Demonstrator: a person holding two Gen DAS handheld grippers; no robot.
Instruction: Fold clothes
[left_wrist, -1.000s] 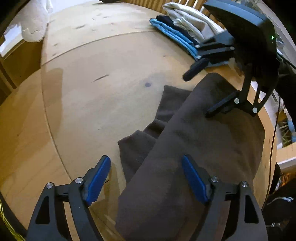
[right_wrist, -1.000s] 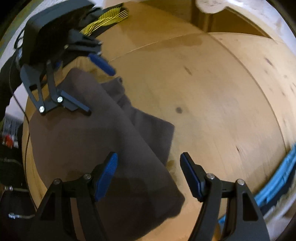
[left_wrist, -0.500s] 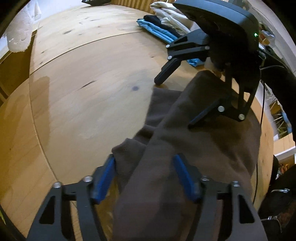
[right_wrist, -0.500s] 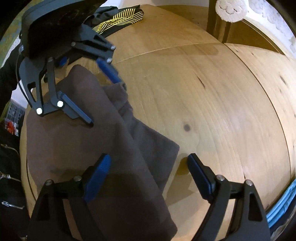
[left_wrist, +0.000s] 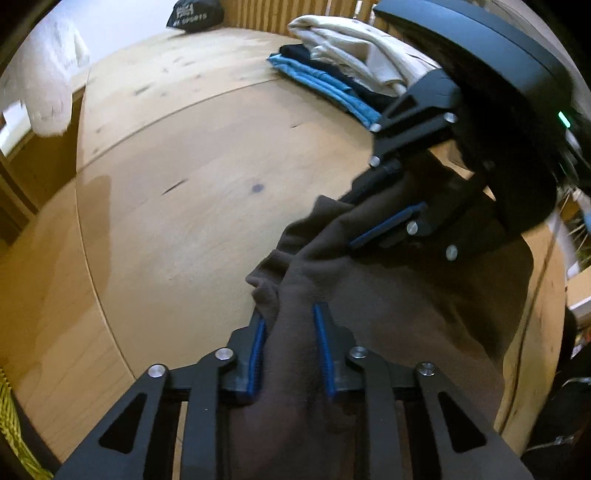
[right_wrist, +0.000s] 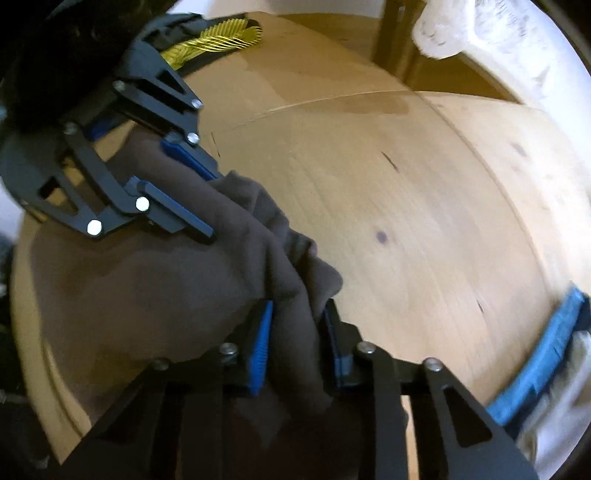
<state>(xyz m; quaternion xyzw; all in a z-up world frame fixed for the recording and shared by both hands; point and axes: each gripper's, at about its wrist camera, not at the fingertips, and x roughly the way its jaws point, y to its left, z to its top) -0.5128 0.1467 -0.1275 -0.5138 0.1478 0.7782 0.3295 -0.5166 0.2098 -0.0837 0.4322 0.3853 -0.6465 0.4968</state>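
Both grippers clenched on brown garment (left_wrist: 406, 314), jaws having just been closing.
Left gripper (left_wrist: 290, 325), right gripper (right_wrist: 297, 321); folded stack (left_wrist: 332, 77) at one o'clock in left view only; yellow-patterned cloth (right_wrist: 214, 40) right view only.

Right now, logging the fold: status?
Left tool, right tool just closed, both shut on brown cloth. Table ahead bare. Folded stack off aside.

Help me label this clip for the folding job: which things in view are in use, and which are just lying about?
In use:
- brown garment
- left hand-held gripper, clamped on its edge
- right hand-held gripper, clamped on it too

Lying about:
- stack of folded clothes
- black item with yellow print
- wooden table
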